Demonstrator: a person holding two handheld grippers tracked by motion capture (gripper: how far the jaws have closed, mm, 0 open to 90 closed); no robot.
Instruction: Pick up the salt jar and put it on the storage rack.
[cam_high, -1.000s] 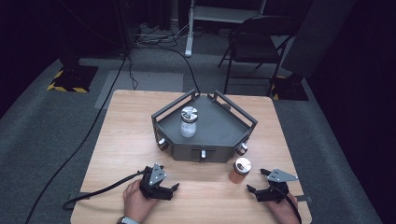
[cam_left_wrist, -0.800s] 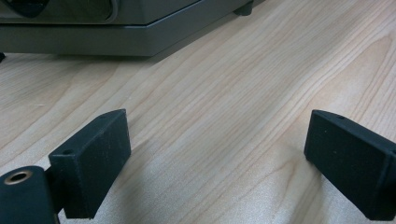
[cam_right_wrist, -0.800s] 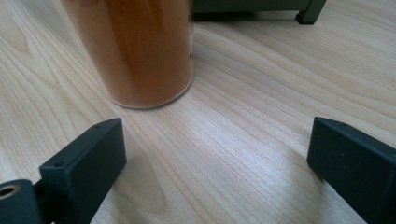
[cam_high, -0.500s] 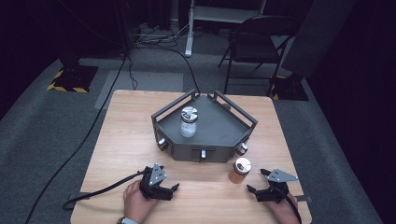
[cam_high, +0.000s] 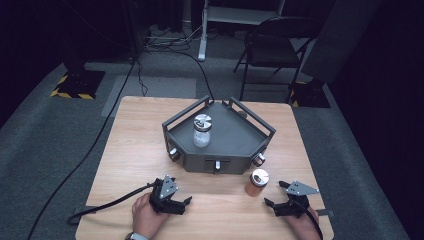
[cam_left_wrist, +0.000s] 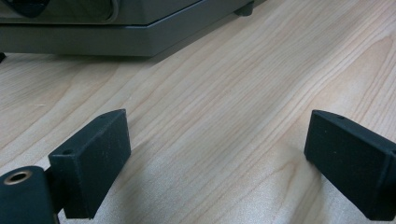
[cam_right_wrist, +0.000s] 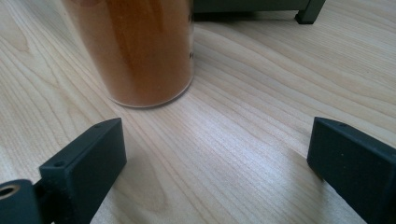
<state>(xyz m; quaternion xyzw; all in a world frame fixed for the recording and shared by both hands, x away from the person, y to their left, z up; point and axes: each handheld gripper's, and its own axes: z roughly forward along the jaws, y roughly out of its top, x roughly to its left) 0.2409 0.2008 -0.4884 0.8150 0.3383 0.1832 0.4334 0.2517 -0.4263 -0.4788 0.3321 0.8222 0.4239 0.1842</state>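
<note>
Two jars: white-powder jar (cam_high: 202, 131) sits inside the grey tray (cam_high: 235, 145); orange-powder jar (cam_high: 257, 182) at the right gripper's (cam_high: 274, 205) eleven o'clock. Both grippers, left gripper (cam_high: 184, 202) too, gape wide, holding nothing.

Orange jar (cam_high: 256, 183) stands just before the right claw (cam_high: 274, 205); bare table (cam_high: 220, 205) probably between claws.

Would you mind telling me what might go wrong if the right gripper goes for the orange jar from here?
The orange jar stands left of the right gripper's line, not between the open jaws; closing as aimed would likely miss or knock it over. It also stands close to the grey tray's front wall, so a push forward may bump it against that.
</note>
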